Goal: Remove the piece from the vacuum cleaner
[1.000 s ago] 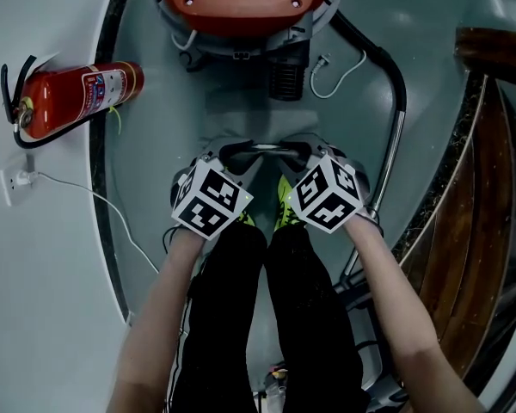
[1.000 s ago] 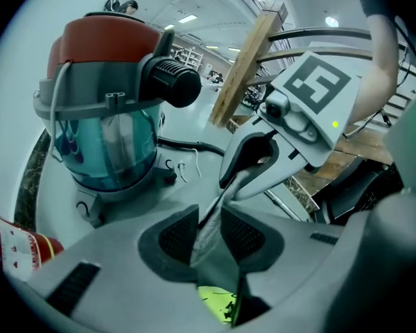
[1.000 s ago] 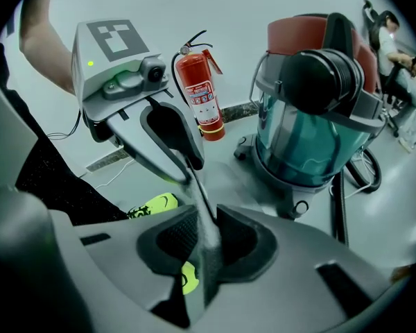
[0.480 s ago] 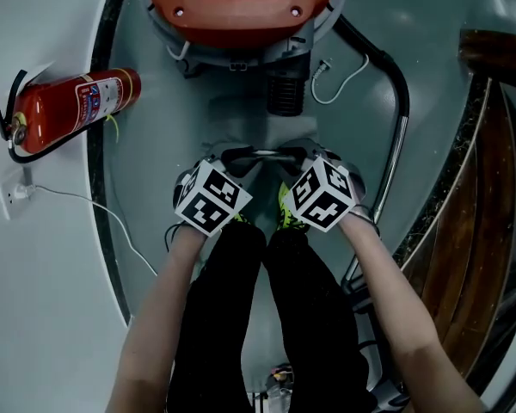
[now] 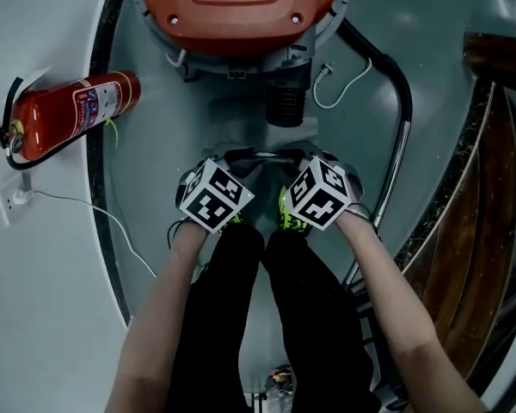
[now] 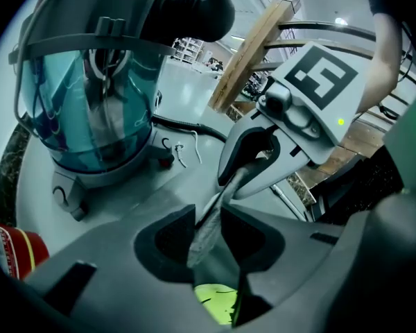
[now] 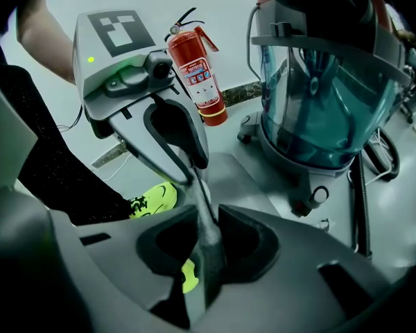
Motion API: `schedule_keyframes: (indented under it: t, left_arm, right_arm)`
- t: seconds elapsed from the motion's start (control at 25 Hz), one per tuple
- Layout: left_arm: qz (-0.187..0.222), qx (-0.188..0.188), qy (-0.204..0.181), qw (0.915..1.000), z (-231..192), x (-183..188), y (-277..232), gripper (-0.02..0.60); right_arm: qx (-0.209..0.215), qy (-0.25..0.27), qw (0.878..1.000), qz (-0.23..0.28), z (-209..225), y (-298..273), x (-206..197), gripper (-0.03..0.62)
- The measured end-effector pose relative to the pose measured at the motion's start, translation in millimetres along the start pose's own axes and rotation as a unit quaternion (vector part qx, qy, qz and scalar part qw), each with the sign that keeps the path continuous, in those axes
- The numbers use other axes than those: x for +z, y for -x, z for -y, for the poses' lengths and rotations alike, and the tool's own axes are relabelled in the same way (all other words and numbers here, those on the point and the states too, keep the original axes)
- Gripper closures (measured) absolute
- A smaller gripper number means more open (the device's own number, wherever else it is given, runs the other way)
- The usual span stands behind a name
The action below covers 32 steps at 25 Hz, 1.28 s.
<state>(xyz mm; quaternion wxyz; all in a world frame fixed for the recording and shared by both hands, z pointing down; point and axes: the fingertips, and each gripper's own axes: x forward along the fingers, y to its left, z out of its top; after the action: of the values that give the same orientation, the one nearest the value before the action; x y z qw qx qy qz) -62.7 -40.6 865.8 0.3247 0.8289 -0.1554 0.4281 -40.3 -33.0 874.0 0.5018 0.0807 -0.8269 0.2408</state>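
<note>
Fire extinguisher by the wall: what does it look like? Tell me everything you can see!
The fire extinguisher is a shiny red cylinder that looks like metal, with a white, blue and red label on its side. A black lever and a looping black hose sit at its top, and a yellow-green bit shows near its base. It stands upright on the floor beside the white wall. I cannot tell if it touches the wall. Nothing holds it.

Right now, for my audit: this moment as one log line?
left gripper: on grey piece | right gripper: on grey piece | vacuum cleaner: ahead
</note>
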Motion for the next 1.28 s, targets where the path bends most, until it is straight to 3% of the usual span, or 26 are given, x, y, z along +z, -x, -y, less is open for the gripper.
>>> schedule_keyframes:
  t: [0.16, 0.32, 0.56, 0.92, 1.0, 1.2, 1.28]
  left_arm:
    - [-0.005, -0.016, 0.008, 0.9998, 8, -3, -1, 0.445]
    - [0.0, -0.037, 0.017, 0.9992, 22, -2, -3, 0.333]
    - [-0.01, -0.033, 0.037, 0.9987, 33, -12, 4, 0.31]
    - [0.056, -0.032, 0.123, 0.9904, 38, 11, 45, 0.311]
    - [0.066, -0.027, 0.137, 0.9879, 41, 17, 56, 0.342]
    - [0.102, -0.023, 0.161, 0.9814, 57, 35, 84, 0.538]
    - [0.11, -0.03, 0.176, 0.9779, 67, 40, 94, 0.556]
  right_arm:
    - [0.017, -0.004, 1.0, 0.0, -6, 3, -3, 0.498]
    - [0.041, 0.002, 0.999, -0.015, -17, 5, -7, 0.411]
    - [0.055, -0.008, 0.998, -0.026, -32, 12, -13, 0.399]
    - [0.049, -0.069, 0.996, 0.009, -38, 53, 5, 0.401]
    - [0.047, -0.09, 0.995, 0.024, -36, 65, 14, 0.401]
    - [0.047, -0.13, 0.99, 0.041, -40, 94, 26, 0.405]
    - [0.047, -0.133, 0.989, 0.044, -44, 107, 30, 0.419]
